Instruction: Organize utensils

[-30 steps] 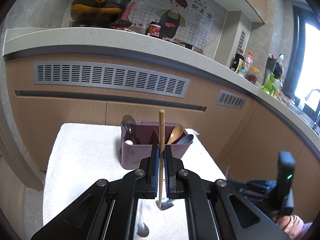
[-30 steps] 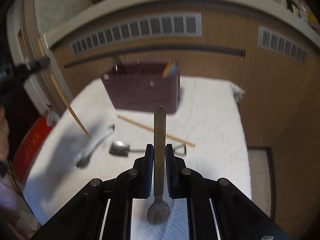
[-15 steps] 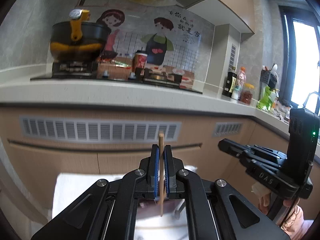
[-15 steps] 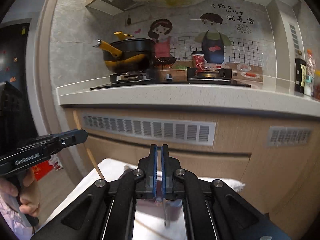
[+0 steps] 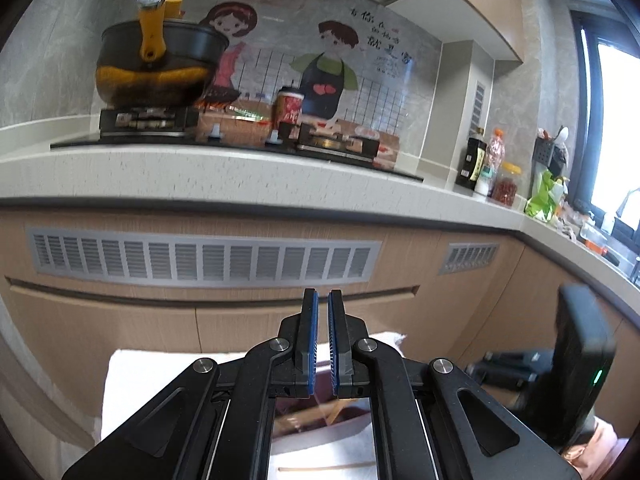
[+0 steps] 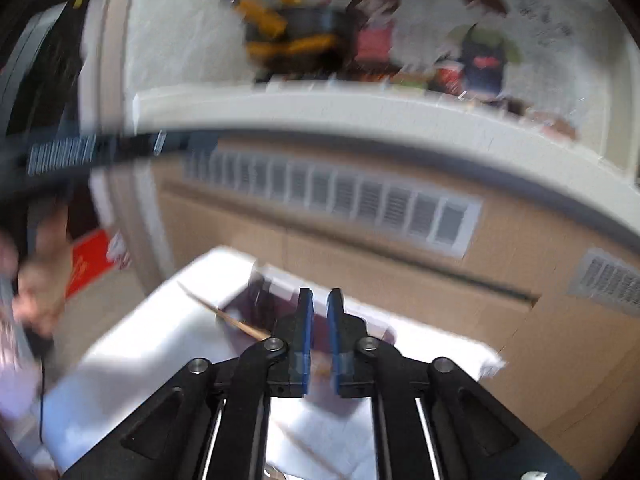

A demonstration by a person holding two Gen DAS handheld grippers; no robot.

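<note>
the left tongs (image 5: 321, 340) are held level, pointing at the kitchen cabinets, and their blue pads (image 5: 312, 344) stand a narrow gap apart with nothing between them. the right tongs (image 6: 318, 340) are the same: a small gap shows between the pads and no utensil is in it. that view is heavily blurred, so fine detail is lost.

below the left tongs lies the table (image 5: 132, 376), covered in a white cloth. through the frame of the tongs a dark purple utensil box (image 5: 348, 416) shows only in part, with what looks like a wooden stick leaning in it. a single wooden chopstick (image 5: 328, 469) lies flat on the cloth at the bottom edge of the left view, nearer the camera than the box.

in the right view the same purple box (image 6: 248, 312) sits on the white cloth just beyond the pads, and a wooden chopstick (image 6: 224, 312) slants out of its left side, its tip pointing up and left. another thin wooden stick (image 6: 308, 452) lies on the cloth beneath the tongs.

behind the table runs a pale worktop (image 5: 240, 168) with a black and yellow pan (image 5: 156, 68) on a hob and a red cup (image 5: 289, 108) beside it.
</note>
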